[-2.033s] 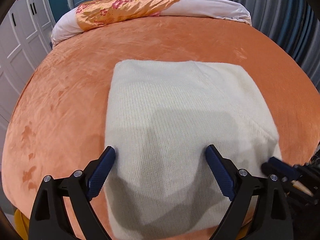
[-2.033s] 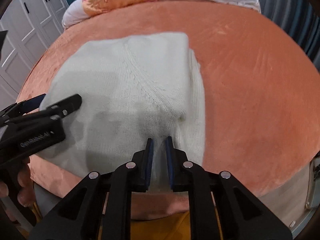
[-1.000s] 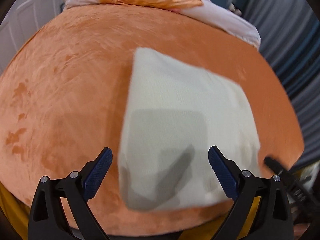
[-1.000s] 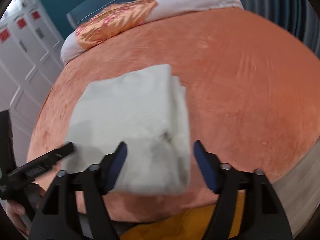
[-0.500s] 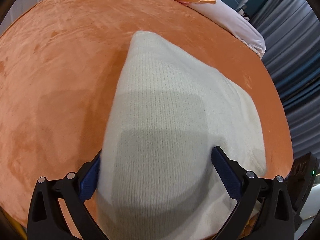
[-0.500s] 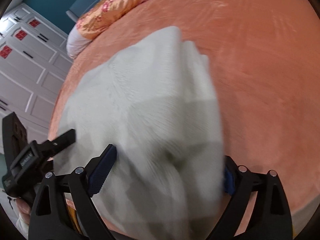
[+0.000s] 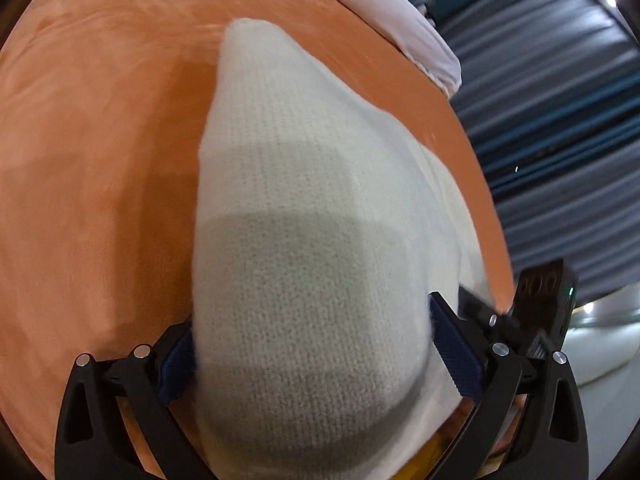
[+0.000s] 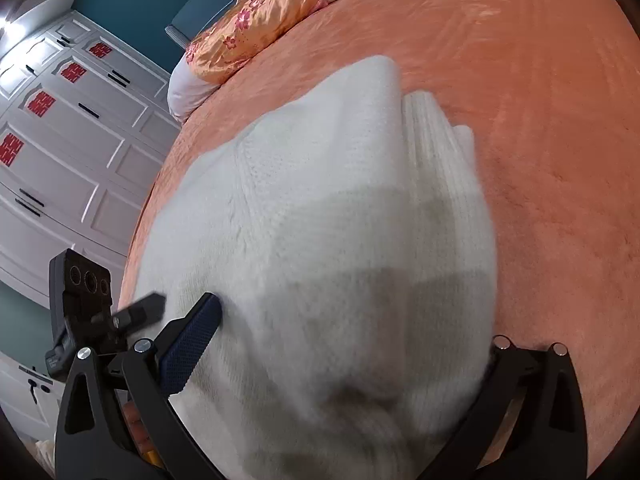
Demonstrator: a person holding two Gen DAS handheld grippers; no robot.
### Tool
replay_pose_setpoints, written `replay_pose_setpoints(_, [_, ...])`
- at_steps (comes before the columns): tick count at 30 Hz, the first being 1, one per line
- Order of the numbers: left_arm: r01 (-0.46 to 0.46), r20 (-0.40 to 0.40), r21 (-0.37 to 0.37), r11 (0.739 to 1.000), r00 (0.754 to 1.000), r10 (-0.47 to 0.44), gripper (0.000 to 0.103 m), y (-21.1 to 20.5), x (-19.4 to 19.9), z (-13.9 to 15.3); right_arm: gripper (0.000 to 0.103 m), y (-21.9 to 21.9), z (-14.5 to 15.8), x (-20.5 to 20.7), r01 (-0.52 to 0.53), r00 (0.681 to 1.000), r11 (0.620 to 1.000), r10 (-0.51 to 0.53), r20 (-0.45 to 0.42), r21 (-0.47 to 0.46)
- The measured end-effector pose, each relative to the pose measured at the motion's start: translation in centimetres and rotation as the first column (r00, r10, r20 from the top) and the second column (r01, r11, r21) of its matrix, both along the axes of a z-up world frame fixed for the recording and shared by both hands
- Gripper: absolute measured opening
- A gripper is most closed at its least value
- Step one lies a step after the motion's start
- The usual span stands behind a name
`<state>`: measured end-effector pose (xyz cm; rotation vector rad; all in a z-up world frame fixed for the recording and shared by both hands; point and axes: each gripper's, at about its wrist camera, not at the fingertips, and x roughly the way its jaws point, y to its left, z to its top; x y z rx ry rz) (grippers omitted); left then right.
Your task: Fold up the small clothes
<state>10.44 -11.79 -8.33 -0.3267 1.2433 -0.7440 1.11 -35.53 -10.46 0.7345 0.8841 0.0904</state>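
Note:
A folded cream knitted garment (image 7: 304, 208) lies on the orange bedspread (image 7: 88, 128) near the bed's front edge. My left gripper (image 7: 316, 356) is open, its jaws spread wide on either side of the garment's near left end, which bulges up between them. My right gripper (image 8: 344, 344) is open too, jaws wide around the garment's (image 8: 320, 208) near right end; its right fingertip is hidden behind the knit. The left gripper shows in the right wrist view (image 8: 140, 308). The right gripper's body shows in the left wrist view (image 7: 544, 312).
A floral orange pillow (image 8: 256, 12) and white bedding (image 7: 420, 36) lie at the head of the bed. White wardrobe doors (image 8: 60, 152) stand to the left. Dark blue pleated curtains (image 7: 560, 112) hang to the right. The bed's front edge is just below both grippers.
The right gripper went from shut on the garment's edge to wide open. Both grippers then pushed forward and down, so the garment's near end now sits between each pair of jaws.

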Motion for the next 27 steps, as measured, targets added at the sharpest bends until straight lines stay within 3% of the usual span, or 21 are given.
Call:
replay_pose_setpoints(3, [0.017,0.019,0.062,0.998,1.000,-0.018,0.098,-1.1,-0.4,0.5,0.090,-0.1,0.0,0.0,0.031,1.000,0.999,-0.031,-0.004,0.012])
replay_pose_setpoints(4, [0.017,0.017,0.075,0.997,1.000,-0.018,0.098,-1.4,-0.4,0.7,0.081,-0.1,0.1,0.0,0.033,0.999,0.999,-0.033,-0.007,0.025])
replay_pose_setpoints(7, [0.038,0.039,0.093,0.995,0.998,-0.042,0.093,-2.3,-0.9,1.7,0.043,-0.9,0.6,-0.2,0.059,0.998,0.993,-0.059,-0.003,0.100])
replay_pose_setpoints(9, [0.061,0.068,0.080,0.995,0.996,-0.066,0.083,-2.3,-1.2,2.7,0.034,-0.6,1.7,-0.4,0.058,0.998,0.994,-0.059,0.012,0.088])
replay_pose_setpoints(13, [0.110,0.137,0.034,0.993,0.984,-0.114,0.072,-1.9,-2.1,6.2,0.033,2.1,6.0,-0.8,0.008,0.996,1.000,-0.008,0.087,0.005])
replay_pose_setpoints(16, [0.138,0.228,0.007,0.990,0.964,-0.136,0.071,-1.1,-3.2,10.1,0.033,4.3,9.6,-1.3,-0.002,0.989,0.997,0.013,0.144,-0.076])
replay_pose_setpoints(21, [0.143,0.353,-0.060,0.988,0.929,-0.113,0.071,1.6,-3.4,16.3,0.033,6.7,15.8,-2.0,0.005,0.960,0.993,0.028,0.279,-0.118])
replay_pose_setpoints(22, [0.143,0.381,-0.065,0.988,0.918,-0.108,0.071,2.3,-3.4,17.7,0.033,7.5,17.3,-1.9,0.000,0.951,0.991,0.041,0.308,-0.133])
replay_pose_setpoints(27, [0.117,0.565,-0.039,0.992,0.821,-0.074,0.072,7.0,-2.1,25.6,0.034,11.8,23.8,1.7,-0.056,0.880,0.986,0.123,0.458,-0.158])
